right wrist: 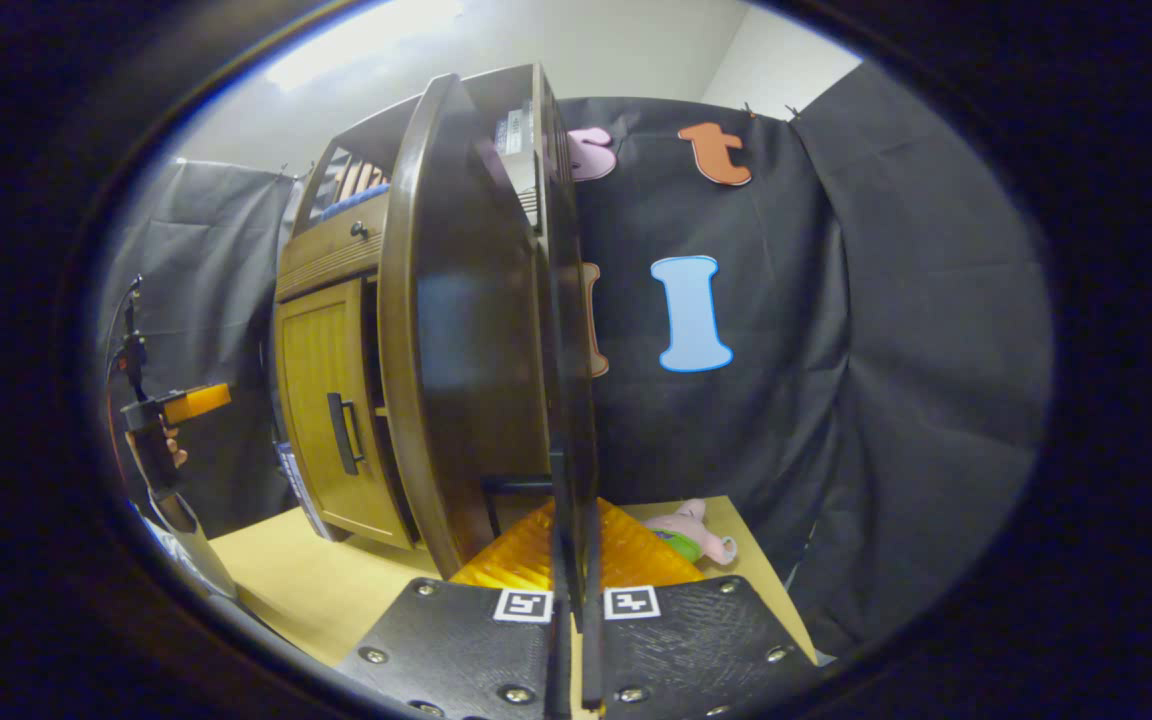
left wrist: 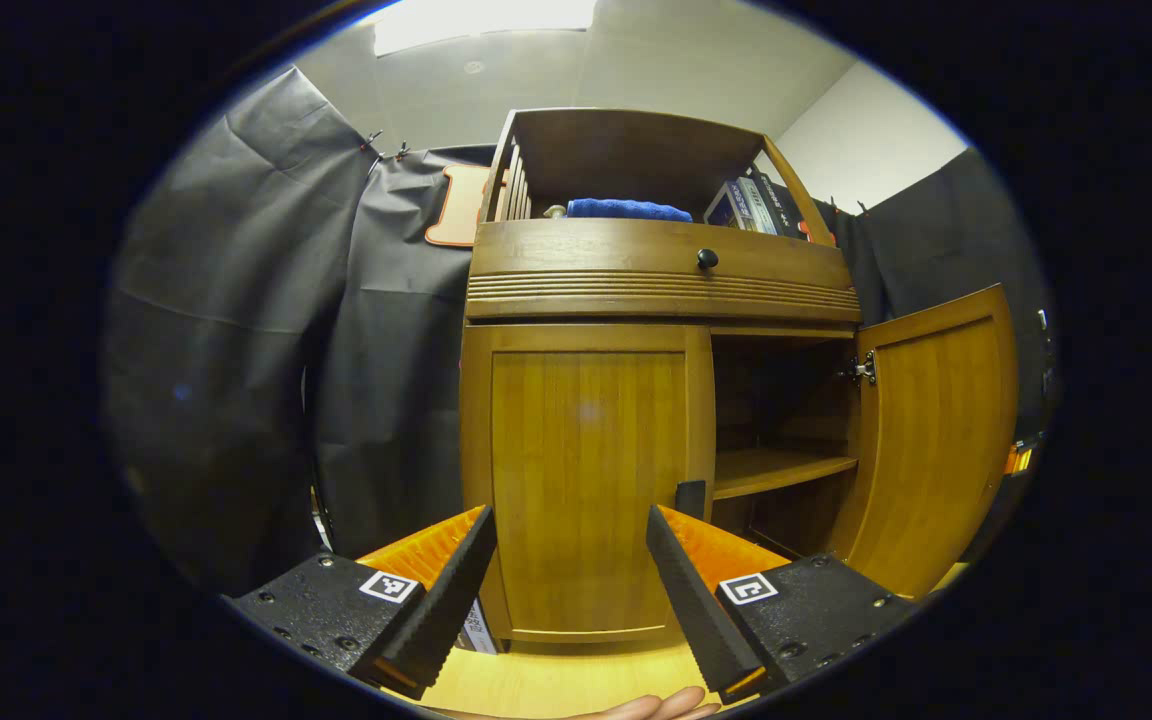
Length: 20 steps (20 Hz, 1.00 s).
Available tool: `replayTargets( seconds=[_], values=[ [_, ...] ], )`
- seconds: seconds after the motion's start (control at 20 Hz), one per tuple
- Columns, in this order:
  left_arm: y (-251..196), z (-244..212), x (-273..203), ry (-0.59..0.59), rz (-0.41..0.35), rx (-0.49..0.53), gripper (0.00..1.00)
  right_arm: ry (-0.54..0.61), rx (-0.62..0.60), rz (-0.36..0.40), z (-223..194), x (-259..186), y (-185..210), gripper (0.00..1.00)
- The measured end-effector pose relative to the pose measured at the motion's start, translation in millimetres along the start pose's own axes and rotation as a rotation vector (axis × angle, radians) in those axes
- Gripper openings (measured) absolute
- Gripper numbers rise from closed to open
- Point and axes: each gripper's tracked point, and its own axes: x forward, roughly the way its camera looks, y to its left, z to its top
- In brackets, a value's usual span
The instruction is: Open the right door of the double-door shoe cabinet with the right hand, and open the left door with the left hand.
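right door (left wrist: 936, 440) swung open, shelf (left wrist: 781, 467) inside bare | left door (left wrist: 581, 490) closed | left gripper (left wrist: 568, 560) fingers wide | right gripper (right wrist: 572, 560) fingers pinching right door's edge

Each finger of the left gripper (left wrist: 571, 590) is carried on a black, faintly speckled block, fastened by dark round screws and marked with a small white square tag bearing a black pattern. The right gripper (right wrist: 574, 600) is built alike: two textured black plates, silvery screw heads along their edges, and two white square tags set side by side.
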Motion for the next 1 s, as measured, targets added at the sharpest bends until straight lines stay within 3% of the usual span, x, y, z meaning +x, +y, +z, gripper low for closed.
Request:
replayTargets(
  seconds=[0.1,0.2,0.3,0.4,0.45,0.7,0.75,1.0],
  values=[
    [-4.7,-3.1,4.7,0.006,0.008,-0.011,0.94,-0.006,-0.027,-0.020,-2.0,-6.8,-0.8,0.05],
    [-10.1,-7.3,8.2,0.014,0.008,-0.027,0.94,-0.012,-0.048,-0.056,-1.6,-6.6,-7.3,0.12],
    [-19.4,-9.5,10.8,0.016,-0.016,-0.038,0.94,-0.020,-0.063,-0.123,-0.4,-14.8,-22.0,0.56],
    [-25.3,-10.5,16.7,0.005,-0.036,-0.033,0.94,-0.035,-0.053,-0.143,1.9,-25.9,-24.3,1.00],
    [-24.5,-12.5,21.5,0.009,-0.027,-0.029,0.94,-0.053,-0.060,-0.160,5.2,-35.7,-27.7,0.95],
    [-33.0,-31.3,58.9,0.051,-0.004,-0.013,0.94,-0.147,-0.046,-0.189,32.3,-91.8,-30.5,1.00],
    [-38.6,-40.6,67.9,0.070,-0.016,-0.016,0.94,-0.174,-0.042,-0.195,41.7,-103.4,-29.1,0.94],
    [-69.0,-70.7,117.4,0.123,-0.064,0.008,0.84,-0.252,-0.020,-0.127,69.6,-138.2,7.6,0.98]
  ],
)
